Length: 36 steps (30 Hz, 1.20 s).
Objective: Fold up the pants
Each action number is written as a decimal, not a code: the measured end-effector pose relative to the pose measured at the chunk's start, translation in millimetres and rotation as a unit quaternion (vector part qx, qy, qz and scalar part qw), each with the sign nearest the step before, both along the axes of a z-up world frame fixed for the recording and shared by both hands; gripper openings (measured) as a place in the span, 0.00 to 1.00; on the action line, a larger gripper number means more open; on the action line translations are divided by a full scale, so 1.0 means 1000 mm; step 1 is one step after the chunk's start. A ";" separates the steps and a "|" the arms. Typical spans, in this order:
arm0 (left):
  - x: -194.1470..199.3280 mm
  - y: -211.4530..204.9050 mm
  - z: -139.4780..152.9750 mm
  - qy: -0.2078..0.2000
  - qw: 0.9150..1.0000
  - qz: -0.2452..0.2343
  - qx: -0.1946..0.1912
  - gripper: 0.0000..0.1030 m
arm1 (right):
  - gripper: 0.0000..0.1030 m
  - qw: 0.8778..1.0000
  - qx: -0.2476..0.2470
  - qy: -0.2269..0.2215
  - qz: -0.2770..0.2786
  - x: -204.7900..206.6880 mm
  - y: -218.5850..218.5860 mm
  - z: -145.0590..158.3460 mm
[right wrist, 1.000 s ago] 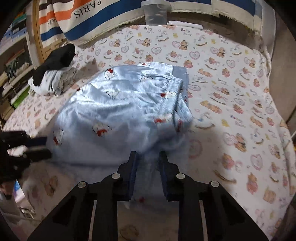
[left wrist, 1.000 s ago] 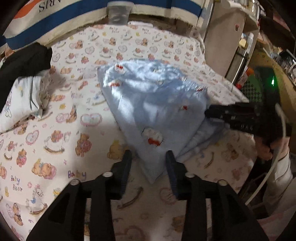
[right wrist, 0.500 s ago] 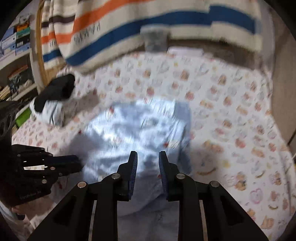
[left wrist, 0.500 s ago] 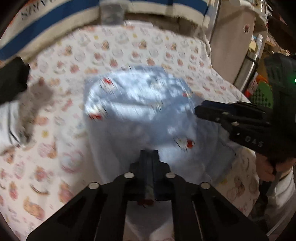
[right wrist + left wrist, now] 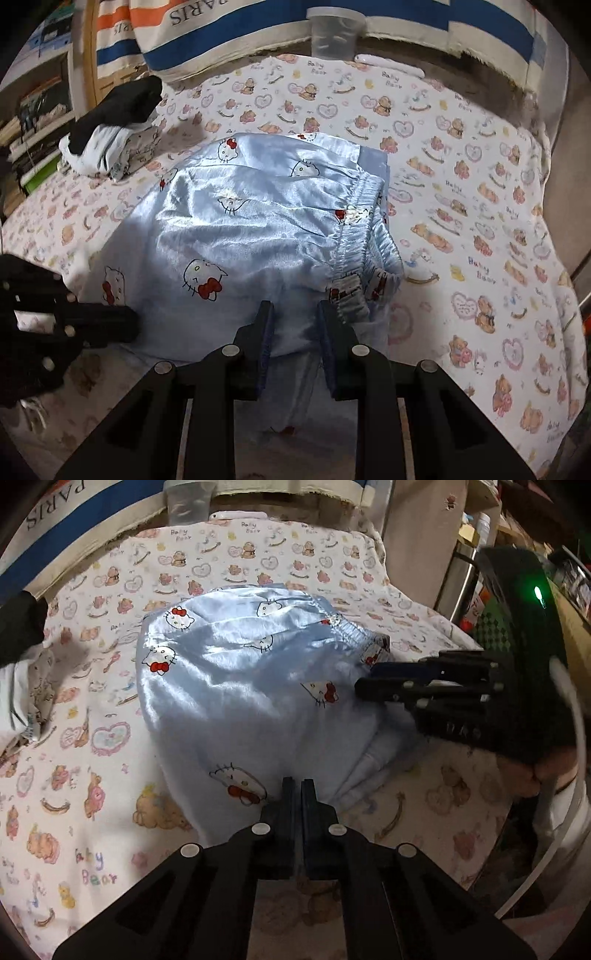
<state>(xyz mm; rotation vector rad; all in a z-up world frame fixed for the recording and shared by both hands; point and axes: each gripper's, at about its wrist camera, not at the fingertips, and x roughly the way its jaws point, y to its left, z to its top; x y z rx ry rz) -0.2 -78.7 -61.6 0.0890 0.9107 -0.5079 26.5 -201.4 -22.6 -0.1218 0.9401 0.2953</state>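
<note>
Light blue satin pants [image 5: 240, 686] with a cat print lie bunched on the bear-print sheet [image 5: 92, 738]. My left gripper [image 5: 298, 786] is shut on the near corner of the fabric; the right wrist view shows it [image 5: 129, 325] at the pants' left edge. The right gripper [image 5: 295, 314] is closed on a thick bundle of the pants [image 5: 258, 221] just below the elastic waistband [image 5: 354, 236], and fabric hangs down between its fingers. From the left wrist view, the right gripper [image 5: 365, 679] sits at the waistband end.
A pile of black and white clothes [image 5: 110, 129] lies at the sheet's far left. A clear plastic container [image 5: 334, 33] and a striped cloth [image 5: 221, 29] stand at the back. A cabinet [image 5: 417, 535] and shelves border the right side. A person's hand [image 5: 554, 775] holds the right gripper.
My left jaws, open around the pants' near corner a second ago, have shut on it, and that gripper has moved in over the fabric. The right gripper keeps its hold.
</note>
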 end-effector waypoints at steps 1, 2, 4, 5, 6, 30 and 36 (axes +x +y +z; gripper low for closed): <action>-0.001 0.002 0.001 0.003 1.000 0.001 -0.003 0.02 | 0.24 1.000 0.010 0.009 -0.002 0.001 -0.003 0.003; -0.002 0.005 0.002 0.005 1.000 0.001 -0.010 0.02 | 0.24 1.000 0.018 0.013 -0.004 0.002 -0.006 0.006; -0.008 0.012 0.012 -0.002 1.000 0.010 -0.025 0.02 | 0.24 0.999 0.038 0.006 -0.014 0.001 -0.016 0.019; -0.013 0.016 0.019 -0.015 0.999 0.012 -0.029 0.07 | 0.24 0.999 0.045 -0.006 -0.024 -0.002 -0.022 0.028; -0.019 0.020 0.026 -0.032 0.999 0.015 -0.030 0.13 | 0.24 0.998 0.049 -0.015 -0.031 -0.004 -0.027 0.034; -0.027 0.049 0.005 0.008 0.996 0.077 -0.035 0.45 | 0.46 0.998 0.065 0.001 -0.024 -0.070 -0.047 0.002; -0.035 0.037 0.002 -0.002 0.998 0.054 -0.005 0.59 | 0.46 1.000 0.011 -0.007 -0.001 -0.078 -0.032 0.000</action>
